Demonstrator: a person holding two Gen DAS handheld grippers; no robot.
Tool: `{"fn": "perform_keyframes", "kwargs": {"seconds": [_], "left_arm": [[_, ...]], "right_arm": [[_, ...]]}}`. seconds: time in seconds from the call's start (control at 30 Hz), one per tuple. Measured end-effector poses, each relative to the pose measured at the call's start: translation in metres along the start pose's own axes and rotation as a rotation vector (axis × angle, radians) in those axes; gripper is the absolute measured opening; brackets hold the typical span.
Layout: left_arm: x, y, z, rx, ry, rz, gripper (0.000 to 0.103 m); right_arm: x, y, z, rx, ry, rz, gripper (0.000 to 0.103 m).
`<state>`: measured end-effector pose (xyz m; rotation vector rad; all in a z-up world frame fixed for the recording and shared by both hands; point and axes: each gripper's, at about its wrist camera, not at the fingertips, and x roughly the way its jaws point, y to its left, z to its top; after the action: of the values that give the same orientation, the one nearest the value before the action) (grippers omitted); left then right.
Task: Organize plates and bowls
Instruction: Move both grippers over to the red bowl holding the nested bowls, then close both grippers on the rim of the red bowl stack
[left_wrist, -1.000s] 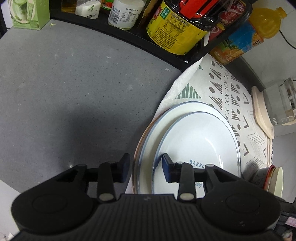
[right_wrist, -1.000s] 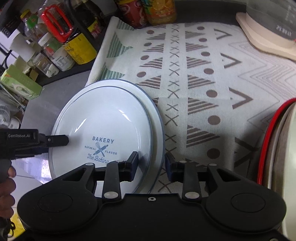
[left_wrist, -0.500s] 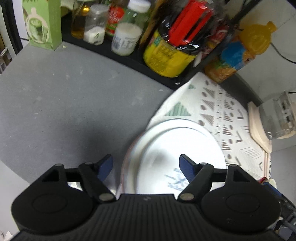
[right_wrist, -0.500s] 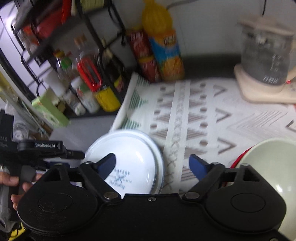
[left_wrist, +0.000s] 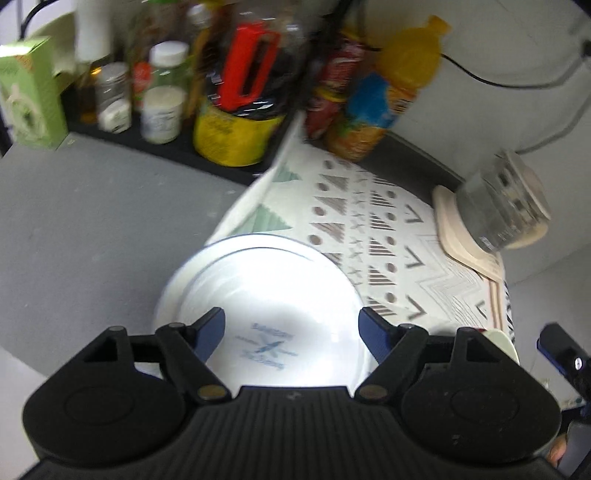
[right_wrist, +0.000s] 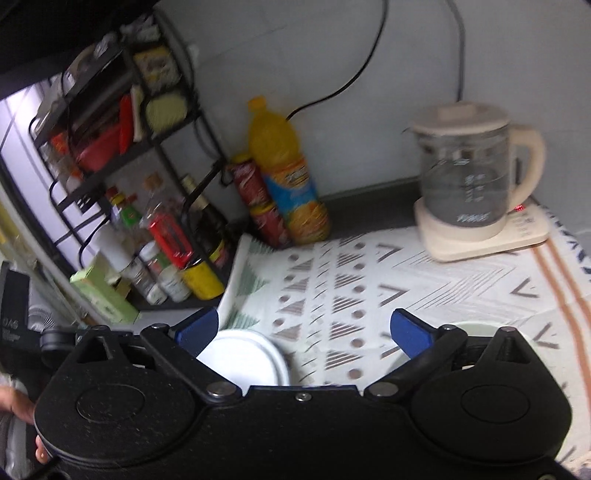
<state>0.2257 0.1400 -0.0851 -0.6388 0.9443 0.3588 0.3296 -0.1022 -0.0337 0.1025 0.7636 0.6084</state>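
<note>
Plates (left_wrist: 266, 295) sit stacked under the left gripper (left_wrist: 291, 325). Its fingers are wide apart. Right gripper (right_wrist: 303, 328) fingers are apart too, holding nothing.

White plates (left_wrist: 266, 295), triangle-patterned cloth (left_wrist: 373, 221)

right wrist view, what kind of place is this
Most likely a home kitchen counter: a glass electric kettle on its base, a black rack of jars and condiments, and stacked white plates on a patterned cloth.

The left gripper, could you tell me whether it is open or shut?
Open: the left gripper has its blue fingertips spread wide, holding nothing.
</note>
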Motion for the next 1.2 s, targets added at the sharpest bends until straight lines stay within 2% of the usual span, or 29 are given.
{"fn": "perform_keyframes", "kwargs": {"seconds": [0.07, 0.17, 0.3, 0.8, 0.9, 1.07, 1.1, 1.2], "left_arm": [[0.001, -0.012, -0.002, 0.020, 0.009, -0.016, 0.083], [0.006, -0.032, -0.004, 0.077, 0.024, -0.014, 0.084], [0.013, -0.051, -0.006, 0.102, 0.051, -0.035, 0.088], [0.041, -0.127, -0.013, 0.247, 0.116, -0.142, 0.089], [0.047, -0.137, -0.016, 0.265, 0.131, -0.158, 0.089], [0.062, -0.152, -0.022, 0.291, 0.175, -0.191, 0.089], [0.065, -0.154, -0.023, 0.300, 0.188, -0.198, 0.089], [0.078, -0.159, -0.028, 0.312, 0.230, -0.210, 0.088]], "right_arm": [[-0.006, -0.008, 0.001, 0.005, -0.016, -0.022, 0.103], [-0.014, -0.023, 0.003, 0.035, -0.021, -0.048, 0.103], [-0.025, -0.040, 0.000, 0.068, -0.026, -0.076, 0.103], [-0.057, -0.095, -0.016, 0.194, -0.015, -0.263, 0.103], [-0.063, -0.104, -0.022, 0.220, -0.020, -0.344, 0.103], [-0.065, -0.120, -0.036, 0.298, 0.017, -0.375, 0.100], [-0.065, -0.123, -0.039, 0.309, 0.030, -0.383, 0.095], [-0.061, -0.130, -0.050, 0.355, 0.068, -0.388, 0.090]]}}
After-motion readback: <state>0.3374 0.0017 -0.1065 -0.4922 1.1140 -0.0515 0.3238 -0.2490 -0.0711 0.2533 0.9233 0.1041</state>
